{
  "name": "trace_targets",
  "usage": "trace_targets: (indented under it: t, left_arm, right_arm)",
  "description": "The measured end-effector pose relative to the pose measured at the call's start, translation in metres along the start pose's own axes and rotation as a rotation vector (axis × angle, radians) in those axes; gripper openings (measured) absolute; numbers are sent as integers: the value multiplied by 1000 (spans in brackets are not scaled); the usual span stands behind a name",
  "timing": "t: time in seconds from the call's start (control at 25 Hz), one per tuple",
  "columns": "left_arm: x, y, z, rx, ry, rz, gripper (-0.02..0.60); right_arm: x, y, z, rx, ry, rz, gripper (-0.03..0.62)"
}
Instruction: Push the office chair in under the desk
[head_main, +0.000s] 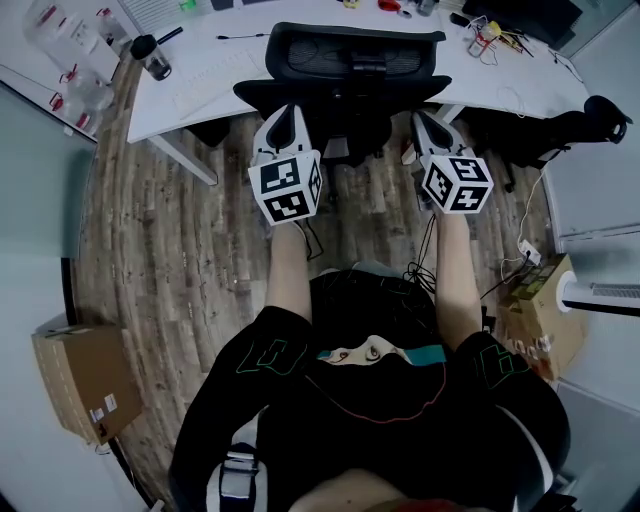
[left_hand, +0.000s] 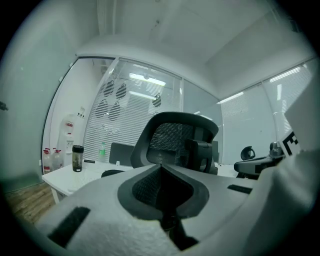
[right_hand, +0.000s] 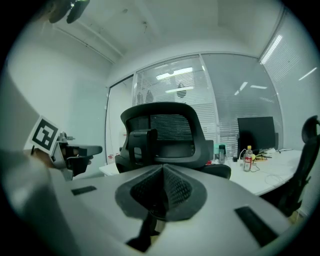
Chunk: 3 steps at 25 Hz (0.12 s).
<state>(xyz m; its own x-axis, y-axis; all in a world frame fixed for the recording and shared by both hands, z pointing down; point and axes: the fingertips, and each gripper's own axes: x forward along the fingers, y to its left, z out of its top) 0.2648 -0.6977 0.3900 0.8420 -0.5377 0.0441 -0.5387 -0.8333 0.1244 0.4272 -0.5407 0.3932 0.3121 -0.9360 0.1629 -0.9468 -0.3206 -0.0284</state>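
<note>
Desk (head_main: 240, 55) bears a tumbler (head_main: 152, 57), contents perhaps dark.

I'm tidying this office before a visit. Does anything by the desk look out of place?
Nothing looks spilled or broken. The office chair stands out from the desk rather than tucked fully under it, and loose cables trail over the floor behind it.

Chair (head_main: 345, 70): black mesh back, matt black plastic frame. Desk (head_main: 200, 75): smooth white top, matt. Floor (head_main: 170, 250): wood-look planks, rough weathered grain. Box (head_main: 85, 380): brown cardboard, matt. Left gripper (left_hand: 161, 166), right gripper (right_hand: 162, 167): matt white plastic shells, dark pads (left_hand: 145, 187) with fine knurled texture. Sleeves (head_main: 255, 370): black cloth.
</note>
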Motion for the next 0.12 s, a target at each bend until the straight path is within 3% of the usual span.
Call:
trace_targets:
  t: [0.12]
  left_arm:
    - [2,4,-1,-1,-1,1,6]
  right_arm:
    - [4,5,-2,-12,2,12,5]
